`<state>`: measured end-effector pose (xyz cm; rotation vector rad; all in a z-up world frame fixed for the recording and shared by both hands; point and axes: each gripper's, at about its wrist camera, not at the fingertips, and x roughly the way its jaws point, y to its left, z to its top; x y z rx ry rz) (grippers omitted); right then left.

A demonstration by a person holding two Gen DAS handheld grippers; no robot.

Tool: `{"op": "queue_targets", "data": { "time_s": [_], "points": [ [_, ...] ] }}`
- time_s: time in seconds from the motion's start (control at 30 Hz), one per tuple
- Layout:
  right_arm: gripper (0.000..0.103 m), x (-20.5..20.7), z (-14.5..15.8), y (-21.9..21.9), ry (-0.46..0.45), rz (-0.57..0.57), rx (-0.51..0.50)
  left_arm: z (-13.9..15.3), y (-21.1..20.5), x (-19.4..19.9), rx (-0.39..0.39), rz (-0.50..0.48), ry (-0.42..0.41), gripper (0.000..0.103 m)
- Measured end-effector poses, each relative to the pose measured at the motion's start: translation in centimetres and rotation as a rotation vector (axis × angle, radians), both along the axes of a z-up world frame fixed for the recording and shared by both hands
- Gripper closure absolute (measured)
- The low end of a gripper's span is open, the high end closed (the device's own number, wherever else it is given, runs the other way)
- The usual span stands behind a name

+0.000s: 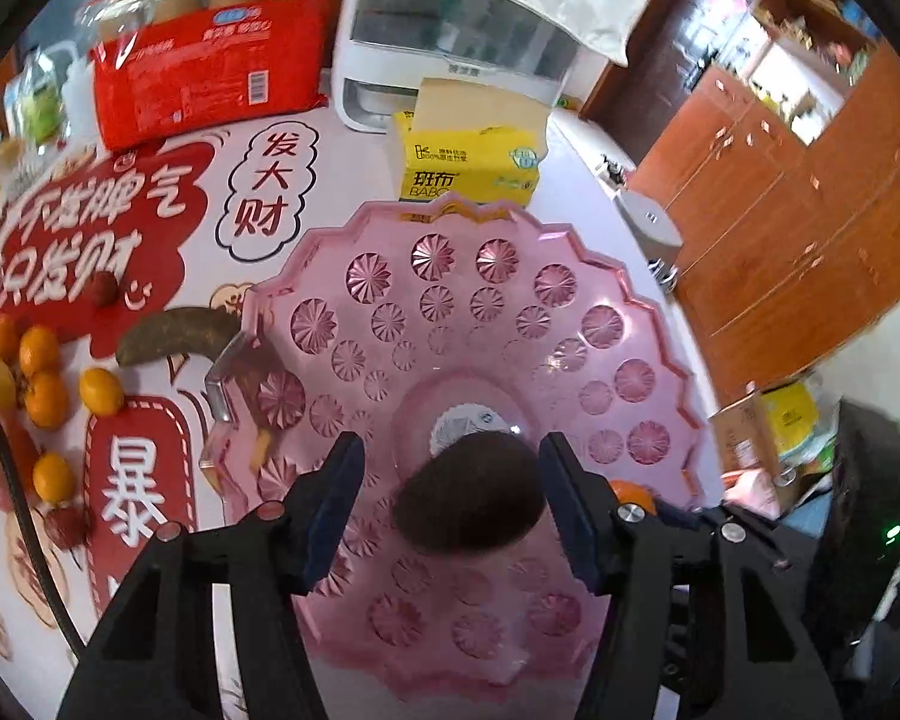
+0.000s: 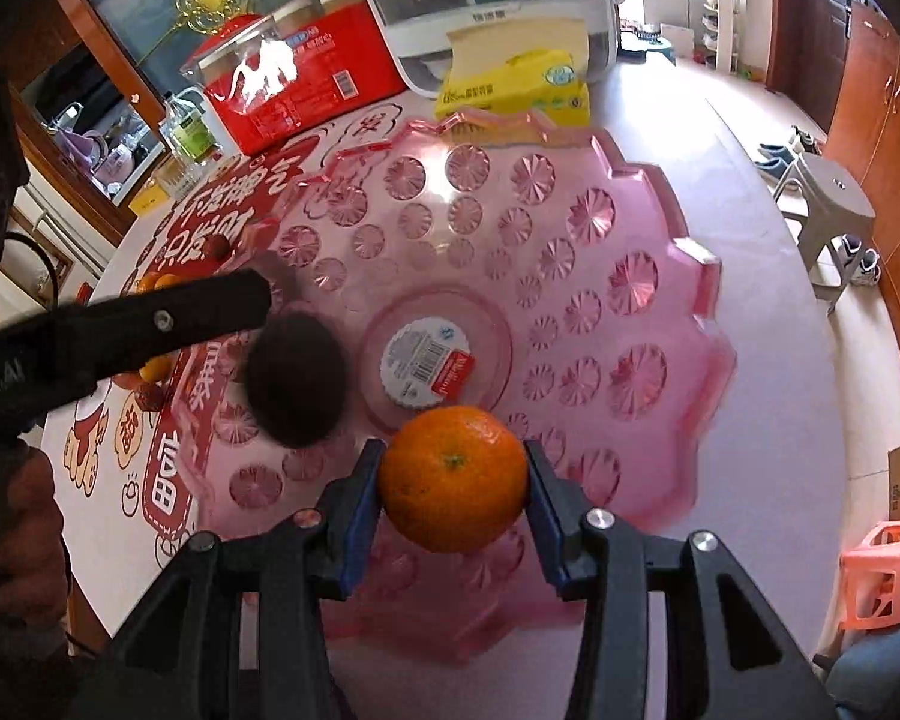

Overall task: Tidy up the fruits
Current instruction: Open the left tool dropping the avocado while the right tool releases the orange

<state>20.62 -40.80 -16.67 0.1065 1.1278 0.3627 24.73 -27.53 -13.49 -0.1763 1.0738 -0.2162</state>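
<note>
A pink plastic fruit bowl stands on the table. A dark brown avocado lies inside it near the centre. My left gripper is open, its fingers apart on either side of the avocado without gripping it. My right gripper is shut on an orange and holds it above the bowl's near side. Several small oranges and a dark overripe banana lie on the table left of the bowl.
A yellow tissue pack, a red package and a white appliance stand behind the bowl. A lychee lies on the printed tablecloth. A grey stool stands on the floor at right.
</note>
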Motion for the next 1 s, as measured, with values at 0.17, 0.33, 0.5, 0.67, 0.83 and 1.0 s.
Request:
{"op": "queue_targets", "data": {
  "time_s": [0.17,0.33,0.5,0.67,0.83,1.0],
  "points": [
    [0.053,0.3,0.2,0.1,-0.03,-0.022,-0.047,-0.3,-0.1,0.4,-0.008,-0.003,0.022,0.045],
    [0.051,0.3,0.3,-0.1,-0.03,-0.023,-0.016,-0.3,0.3,0.2,-0.008,0.01,0.027,0.045],
    [0.05,-0.1,0.8,0.2,-0.042,-0.016,-0.022,0.3,1.0,-0.5,-0.019,0.031,0.017,0.043],
    [0.049,-0.8,1.8,0.4,-0.061,-0.013,-0.018,1.4,2.4,-1.3,-0.042,0.064,0.006,0.043],
    [0.049,-1.8,2.9,0.8,-0.083,-0.008,-0.004,2.4,4.0,-2.4,-0.059,0.102,0.005,0.042],
    [0.049,-3.1,3.8,1.1,-0.087,-0.026,0.031,3.1,5.3,-4.0,-0.058,0.124,0.009,0.042]
  ]
}}
